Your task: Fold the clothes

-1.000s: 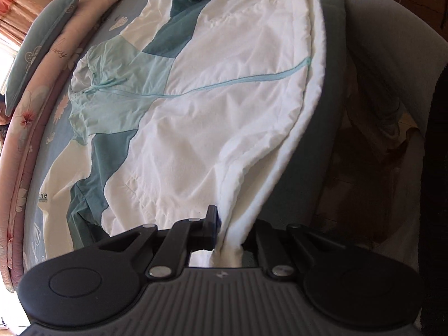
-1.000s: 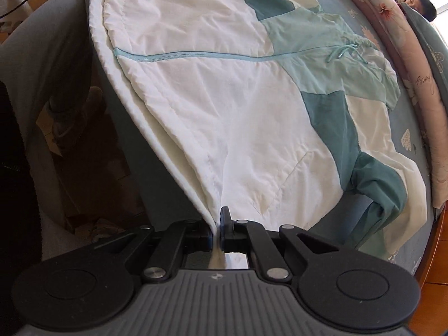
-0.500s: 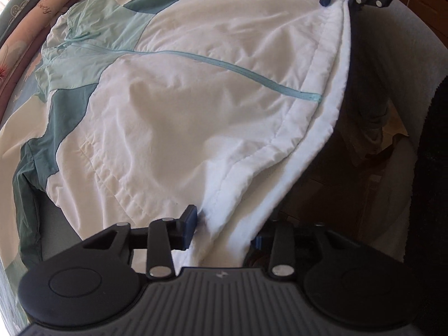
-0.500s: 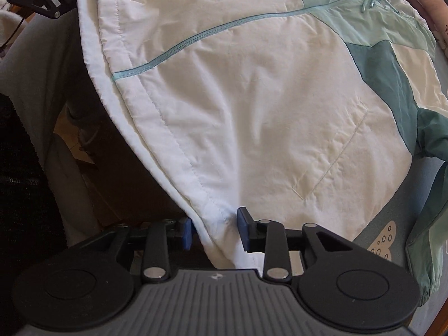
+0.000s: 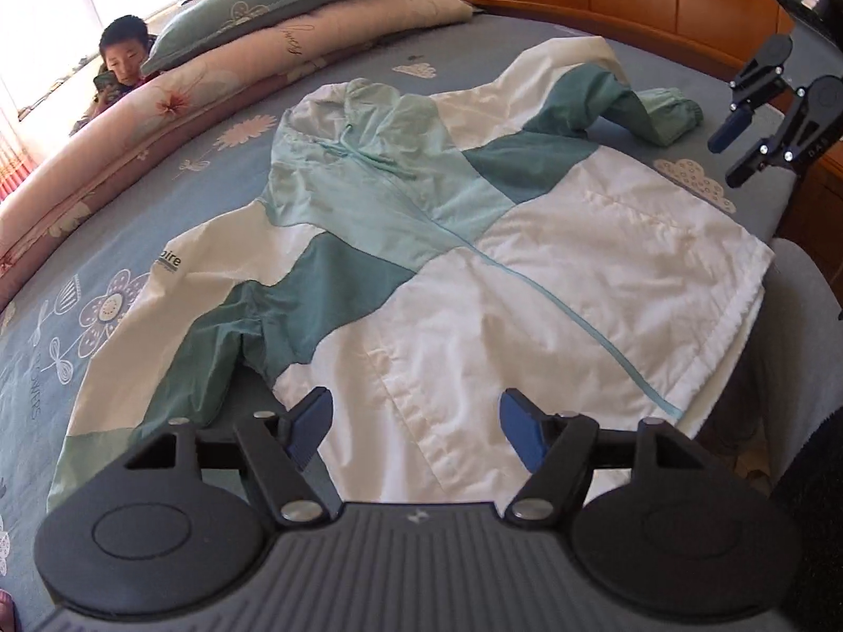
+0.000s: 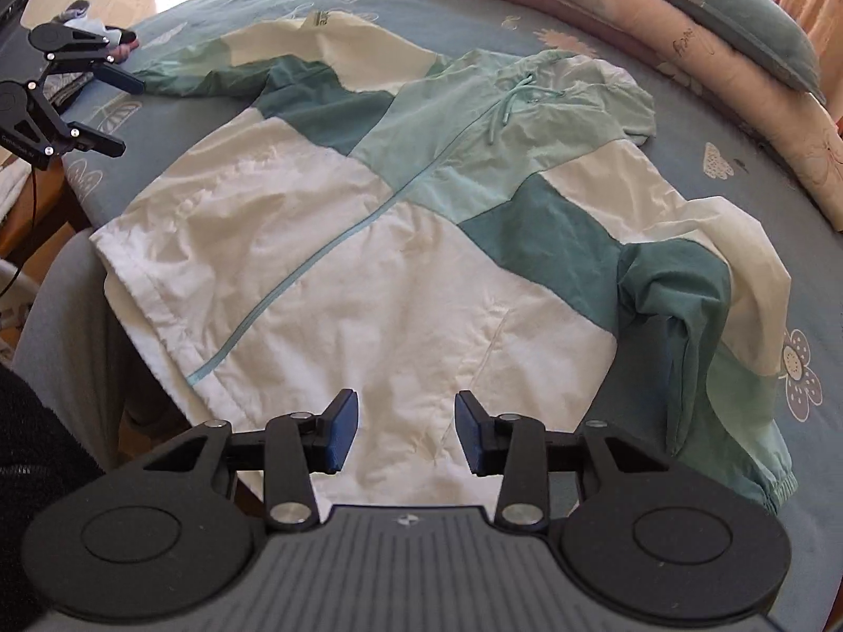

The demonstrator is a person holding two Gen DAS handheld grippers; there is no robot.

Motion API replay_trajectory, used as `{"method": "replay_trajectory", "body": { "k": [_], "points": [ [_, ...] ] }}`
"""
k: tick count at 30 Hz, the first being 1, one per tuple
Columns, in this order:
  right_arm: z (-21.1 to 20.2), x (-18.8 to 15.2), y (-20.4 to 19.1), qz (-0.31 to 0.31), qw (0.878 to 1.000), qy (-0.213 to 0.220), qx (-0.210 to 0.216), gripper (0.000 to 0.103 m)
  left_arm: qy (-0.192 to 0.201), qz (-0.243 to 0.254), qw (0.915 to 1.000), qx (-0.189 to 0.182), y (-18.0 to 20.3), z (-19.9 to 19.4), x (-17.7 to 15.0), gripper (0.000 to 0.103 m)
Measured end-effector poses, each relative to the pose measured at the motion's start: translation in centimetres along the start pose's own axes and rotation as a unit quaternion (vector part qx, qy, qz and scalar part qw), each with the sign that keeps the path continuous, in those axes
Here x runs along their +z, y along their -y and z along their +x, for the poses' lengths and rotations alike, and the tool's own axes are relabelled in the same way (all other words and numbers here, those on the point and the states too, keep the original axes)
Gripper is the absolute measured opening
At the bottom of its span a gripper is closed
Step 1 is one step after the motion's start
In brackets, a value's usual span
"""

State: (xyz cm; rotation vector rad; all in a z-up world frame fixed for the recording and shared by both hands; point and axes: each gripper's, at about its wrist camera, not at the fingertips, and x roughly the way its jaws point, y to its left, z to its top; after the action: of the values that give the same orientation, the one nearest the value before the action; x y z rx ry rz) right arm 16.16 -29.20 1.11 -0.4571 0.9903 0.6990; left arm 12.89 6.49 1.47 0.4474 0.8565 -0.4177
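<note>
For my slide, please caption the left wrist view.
Left tool opening above a zipped jacket spread flat on the bed.

The bed is largely covered by the spread jacket; bare strips are left beside both sleeves. The far side is blocked by stacked pillows.

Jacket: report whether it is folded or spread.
Spread. The jacket lies flat and zipped on the bed, both sleeves out sideways, no fold made.
</note>
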Motion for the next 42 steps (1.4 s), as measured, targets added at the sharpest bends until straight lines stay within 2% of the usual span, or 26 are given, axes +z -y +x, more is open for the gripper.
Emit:
{"method": "replay_trajectory", "body": {
  "k": [3,4,7,8,10,12,13,14,15,16,18,21,22,23,24,26,28,34,37,39,40,42],
  "points": [
    [2.4,0.2,-3.0,-0.04,0.999,0.009,0.02,0.045,-0.021,0.051,0.9984,-0.009,2.3,2.2,-1.7,0.07],
    [3.7,0.1,-4.7,-0.063,0.998,0.004,0.03,0.045,-0.031,0.087,0.9956,-0.019,4.0,2.8,-2.8,0.07],
    [7.3,-0.1,-10.1,-0.132,0.989,-0.015,0.067,0.045,-0.052,0.192,0.9792,-0.041,8.9,4.0,-6.0,0.07],
    [8.3,-0.1,-11.5,-0.147,0.986,-0.019,0.079,0.045,-0.049,0.215,0.9747,-0.037,10.0,4.1,-6.8,0.07],
    [9.8,0.3,-13.5,-0.161,0.982,-0.017,0.099,0.045,-0.034,0.268,0.9627,0.001,12.1,4.5,-8.3,0.07],
    [10.8,0.8,-14.8,-0.167,0.98,-0.012,0.105,0.045,-0.029,0.285,0.9574,0.036,12.7,5.2,-8.8,0.059],
    [11.3,1.1,-15.3,-0.169,0.98,-0.01,0.106,0.045,-0.029,0.289,0.9558,0.048,12.8,5.6,-8.9,0.047],
    [11.7,1.3,-15.9,-0.17,0.98,-0.008,0.106,0.045,-0.029,0.291,0.9543,0.06,12.8,5.9,-8.9,0.03],
    [11.9,1.5,-16.3,-0.168,0.98,-0.004,0.106,0.045,-0.029,0.286,0.9557,0.064,12.8,6.1,-8.8,0.019],
    [12.1,1.7,-16.7,-0.165,0.981,0.002,0.107,0.045,-0.029,0.28,0.9572,0.068,12.7,6.3,-8.7,0.002],
    [12.0,2.1,-17.5,-0.157,0.982,0.023,0.102,0.045,-0.012,0.253,0.9652,0.066,12.3,5.9,-8.1,0.002],
    [12.0,2.2,-18.6,-0.165,0.983,0.051,0.067,0.045,0.011,0.193,0.9798,0.052,10.5,4.3,-7.1,0.002],
    [12.0,2.0,-19.0,-0.179,0.981,0.06,0.048,0.045,0.016,0.179,0.9823,0.051,10.0,3.8,-6.9,0.002],
    [12.0,1.6,-19.4,-0.196,0.978,0.061,0.026,0.04,0.02,0.17,0.9838,0.054,9.5,3.4,-6.8,0.002],
    [12.0,1.3,-19.7,-0.212,0.975,0.062,0.006,0.019,0.018,0.161,0.9855,0.052,9.0,3.1,-6.8,0.002],
    [11.6,0.6,-19.8,-0.234,0.97,0.067,-0.018,0.008,0.017,0.149,0.9879,0.042,8.6,2.6,-6.9,0.002],
    [11.1,0.5,-19.5,-0.236,0.97,0.062,-0.012,0.008,0.012,0.153,0.9878,0.029,8.7,2.4,-7.2,0.002],
    [11.6,0.6,-18.6,-0.199,0.979,0.007,0.051,0.007,-0.046,0.168,0.9845,-0.024,10.1,4.2,-9.4,0.002],
    [12.5,0.2,-18.7,-0.195,0.979,-0.013,0.062,0.009,-0.07,0.158,0.9844,-0.034,10.3,5.4,-10.1,0.002],
    [12.6,0.6,-18.1,-0.175,0.981,-0.022,0.077,0.016,-0.084,0.144,0.9849,-0.045,10.0,5.9,-9.9,0.005],
    [12.4,0.9,-17.6,-0.16,0.983,-0.025,0.088,0.018,-0.079,0.128,0.9869,-0.059,9.4,5.3,-9.4,0.01],
    [11.3,1.4,-16.3,-0.134,0.985,-0.023,0.109,0.022,-0.069,0.096,0.9894,-0.085,8.1,4.1,-8.2,0.011]
  ]
}}
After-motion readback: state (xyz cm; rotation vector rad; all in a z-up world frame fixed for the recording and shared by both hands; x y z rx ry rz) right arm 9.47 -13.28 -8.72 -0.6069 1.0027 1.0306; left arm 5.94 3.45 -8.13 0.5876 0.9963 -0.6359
